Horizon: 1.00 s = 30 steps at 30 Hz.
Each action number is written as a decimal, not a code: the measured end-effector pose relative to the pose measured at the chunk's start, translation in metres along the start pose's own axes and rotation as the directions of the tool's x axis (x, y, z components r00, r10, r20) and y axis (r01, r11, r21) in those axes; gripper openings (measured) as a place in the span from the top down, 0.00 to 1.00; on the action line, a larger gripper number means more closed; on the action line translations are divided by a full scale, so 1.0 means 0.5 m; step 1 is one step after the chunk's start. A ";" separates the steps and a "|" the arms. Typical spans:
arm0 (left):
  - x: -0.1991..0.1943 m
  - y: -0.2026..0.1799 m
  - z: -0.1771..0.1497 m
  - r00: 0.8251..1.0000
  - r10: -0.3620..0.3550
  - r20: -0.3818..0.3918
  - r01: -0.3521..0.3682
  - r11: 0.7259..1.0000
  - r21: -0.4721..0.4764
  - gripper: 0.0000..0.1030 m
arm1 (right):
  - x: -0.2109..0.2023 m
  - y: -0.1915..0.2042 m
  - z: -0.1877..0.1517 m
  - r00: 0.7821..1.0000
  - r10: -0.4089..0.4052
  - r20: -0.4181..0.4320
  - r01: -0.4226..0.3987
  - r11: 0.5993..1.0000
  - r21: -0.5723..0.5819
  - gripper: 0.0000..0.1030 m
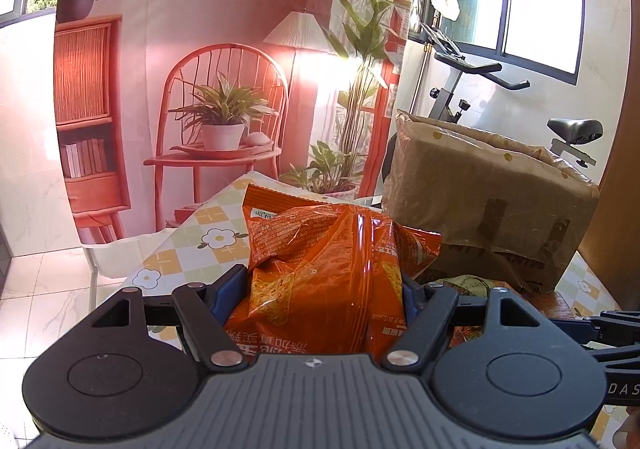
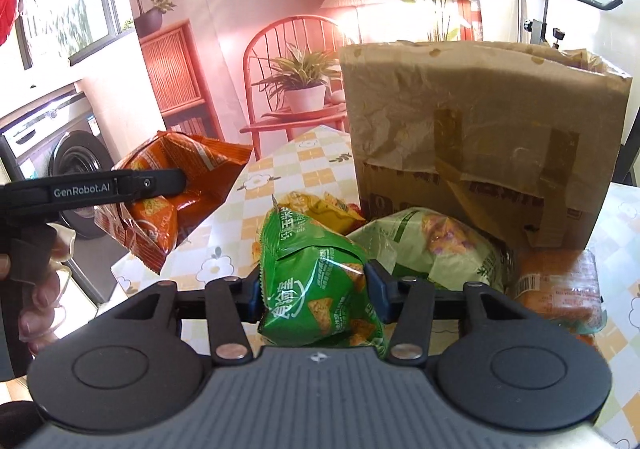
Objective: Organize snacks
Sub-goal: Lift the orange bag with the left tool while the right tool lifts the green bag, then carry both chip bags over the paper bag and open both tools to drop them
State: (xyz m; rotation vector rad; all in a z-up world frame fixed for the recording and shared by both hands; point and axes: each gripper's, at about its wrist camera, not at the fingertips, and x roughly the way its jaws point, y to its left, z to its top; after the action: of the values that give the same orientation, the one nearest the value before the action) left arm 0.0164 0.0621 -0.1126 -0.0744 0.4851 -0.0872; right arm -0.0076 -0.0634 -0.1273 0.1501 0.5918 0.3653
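- Two snack bags are held at once, one in each gripper, both clear of the table [image 2: 304, 165] with its flower-patterned cloth.
- Left gripper [image 1: 326, 291]: its blue pads are clamped on the orange snack bag [image 1: 320, 261], which fills the centre of the left wrist view; in the right wrist view the same bag [image 2: 176, 189] hangs at the left edge of the frame, off the table's side.
- Right gripper [image 2: 314, 291]: jaws pressed onto the green snack bag [image 2: 316, 281], low in the centre of the frame, creasing the foil between the pads.
- Brown paper bag [image 2: 480, 137]: stands upright on the table in the upper right of the frame, patched with tape, its mouth open at the top. It is probably the destination, though the pictures do not confirm this.
- Still loose on the table, at the foot of the paper bag: a pale green bag [image 2: 436, 245], a yellow packet [image 2: 328, 209] behind the green one, and an orange packet [image 2: 560, 285] at lower right.
- Progress, as a judgement: early to middle. Nothing is visibly inside the paper bag; two bags are in hand and at least three wait.
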 end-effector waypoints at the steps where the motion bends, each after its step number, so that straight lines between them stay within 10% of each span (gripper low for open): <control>1: -0.001 0.001 0.001 1.000 0.000 0.002 0.000 1.000 -0.002 0.26 | -0.005 -0.002 0.006 1.000 0.004 0.012 -0.004 1.000 0.004 0.51; 19: -0.010 -0.030 0.084 0.993 -0.046 0.105 0.042 0.999 0.033 0.26 | -0.099 -0.020 0.163 0.970 0.004 0.241 0.001 1.000 -0.021 0.51; 30: 0.042 -0.132 0.219 0.972 -0.121 0.199 0.103 0.990 0.101 0.26 | -0.149 -0.112 0.315 0.907 -0.029 0.419 0.037 0.999 -0.012 0.51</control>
State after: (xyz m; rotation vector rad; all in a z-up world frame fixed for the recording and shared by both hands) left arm 0.0817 0.0000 -0.0195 -0.0218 0.2704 -0.2101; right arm 0.0411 -0.1489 0.0271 0.1931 0.1638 0.2936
